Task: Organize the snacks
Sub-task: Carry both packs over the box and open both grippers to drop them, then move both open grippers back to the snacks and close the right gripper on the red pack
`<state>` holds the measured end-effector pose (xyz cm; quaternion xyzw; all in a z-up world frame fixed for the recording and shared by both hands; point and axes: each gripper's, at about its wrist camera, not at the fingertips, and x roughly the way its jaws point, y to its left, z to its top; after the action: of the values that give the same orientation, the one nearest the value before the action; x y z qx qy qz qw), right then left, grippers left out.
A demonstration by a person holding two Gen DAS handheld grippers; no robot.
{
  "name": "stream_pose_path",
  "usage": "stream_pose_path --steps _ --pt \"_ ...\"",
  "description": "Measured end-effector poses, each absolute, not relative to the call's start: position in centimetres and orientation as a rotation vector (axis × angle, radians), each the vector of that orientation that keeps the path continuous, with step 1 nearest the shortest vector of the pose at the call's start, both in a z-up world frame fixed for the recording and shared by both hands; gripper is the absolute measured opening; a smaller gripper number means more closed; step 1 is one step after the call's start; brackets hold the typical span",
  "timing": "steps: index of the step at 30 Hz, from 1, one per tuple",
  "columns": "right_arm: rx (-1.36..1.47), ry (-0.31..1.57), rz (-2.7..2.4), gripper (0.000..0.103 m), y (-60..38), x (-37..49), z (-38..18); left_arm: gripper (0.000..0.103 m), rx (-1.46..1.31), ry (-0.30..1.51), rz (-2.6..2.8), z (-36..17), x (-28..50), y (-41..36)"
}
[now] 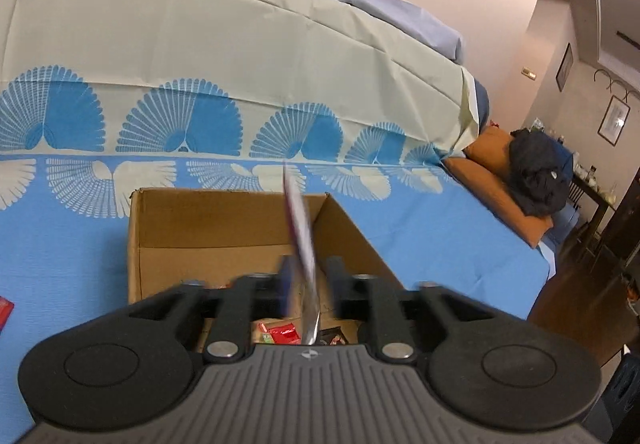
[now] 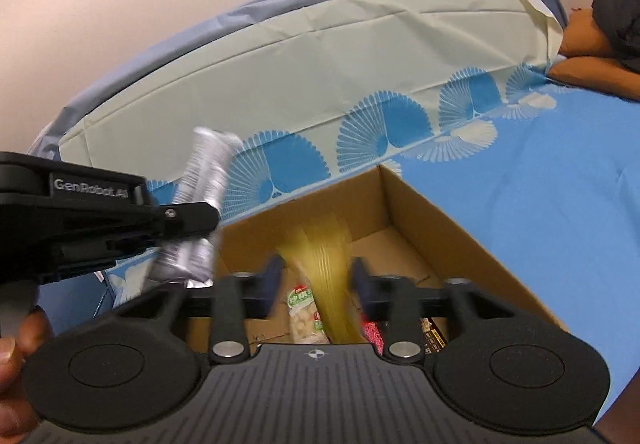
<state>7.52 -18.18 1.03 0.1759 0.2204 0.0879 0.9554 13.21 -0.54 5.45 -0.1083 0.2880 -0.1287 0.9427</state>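
A: Nearest, the right gripper [image 2: 314,280] has its jaws partly apart with a blurred yellow translucent snack packet [image 2: 320,264] between them. Neither blue pad presses on it, so I judge it is dropping free.

B: And the left gripper [image 1: 308,280]?

A: Partly open too. A thin silver-and-red foil snack packet [image 1: 300,228] stands edge-on between the fingers, apparently touching neither.

B: Where are they headed?

A: Into the open brown cardboard box [image 2: 440,211] below both tools on the blue patterned bed sheet [image 1: 440,236]. Wrapped snacks already lie on its floor, at six o'clock in both views.

B: Risks?

A: The foil packet is tall and hangs near the box's left wall, at nine o'clock in the right view. If it tips while falling, it could catch the rim and land outside on the sheet.
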Motion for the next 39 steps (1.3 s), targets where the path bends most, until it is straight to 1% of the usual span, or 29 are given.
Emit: stream_pose_path --steps 1,2,3,4,8,11,13,15,17,19,20,21,23,25,27,31,37,38,39 --pt "0.356 0.443 0.169 0.053 -18.2 7.6 1.0 0.049 -0.216 0.58 -0.256 5.4 12.8 -0.3" --pt "0.354 0.44 0.168 0.059 -18.4 7.3 1.0 0.052 -0.211 0.571 -0.247 5.3 12.3 0.1" --pt "0.352 0.441 0.168 0.064 -18.2 7.1 1.0 0.052 -0.206 0.562 -0.236 5.2 11.6 0.5" --pt "0.351 0.443 0.168 0.07 -18.1 6.8 1.0 0.052 -0.203 0.552 -0.224 5.0 10.7 1.2" --pt "0.329 0.447 0.181 0.071 -17.4 6.4 1.1 0.052 -0.179 0.506 -0.18 4.1 6.9 3.8" --pt "0.312 0.448 0.193 0.072 -16.8 6.0 1.1 0.051 -0.163 0.509 -0.175 3.1 4.1 6.3" --pt "0.302 0.452 0.205 0.072 -16.2 5.6 1.0 0.046 -0.151 0.521 -0.176 2.3 2.4 8.1" --pt "0.284 0.452 0.225 0.072 -15.5 5.0 0.9 0.033 -0.133 0.545 -0.18 1.3 1.1 10.1" --pt "0.262 0.445 0.247 0.072 -14.7 4.5 0.8 0.023 -0.097 0.543 -0.151 0.3 0.0 12.1" --pt "0.242 0.435 0.281 0.072 -14.0 3.9 0.6 0.022 -0.05 0.528 -0.121 -0.7 -1.0 13.9" --pt "0.232 0.428 0.298 0.067 -13.6 3.6 0.6 0.019 -0.038 0.522 -0.114 -1.4 -1.5 14.9" --pt "0.225 0.423 0.312 0.064 -13.2 3.3 0.5 0.017 -0.032 0.52 -0.109 -2.1 -1.9 15.9" --pt "0.216 0.419 0.352 0.045 -12.5 2.8 0.3 0.018 -0.016 0.508 -0.102 -3.6 -3.0 17.3" --pt "0.214 0.418 0.392 0.034 -11.8 2.3 0.0 0.017 -0.049 0.509 -0.082 -4.6 -3.7 18.5" --pt "0.209 0.416 0.426 0.033 -11.1 1.8 -0.2 0.018 -0.086 0.427 -0.066 -4.1 -4.6 19.2" --pt "0.164 0.41 0.496 0.033 -9.3 0.9 0.0 0.018 -0.18 0.376 -0.011 -4.2 -5.0 20.8" --pt "0.139 0.461 0.562 0.034 -5.1 2.0 1.1 0.02 -0.348 0.384 0.063 -4.7 -4.4 24.2" --pt "0.148 0.477 0.571 0.034 -4.1 2.5 1.1 0.025 -0.367 0.388 0.072 -4.8 -4.3 24.7" --pt "0.157 0.499 0.58 0.034 -3.0 3.0 1.1 0.033 -0.386 0.397 0.074 -4.8 -4.3 25.0"
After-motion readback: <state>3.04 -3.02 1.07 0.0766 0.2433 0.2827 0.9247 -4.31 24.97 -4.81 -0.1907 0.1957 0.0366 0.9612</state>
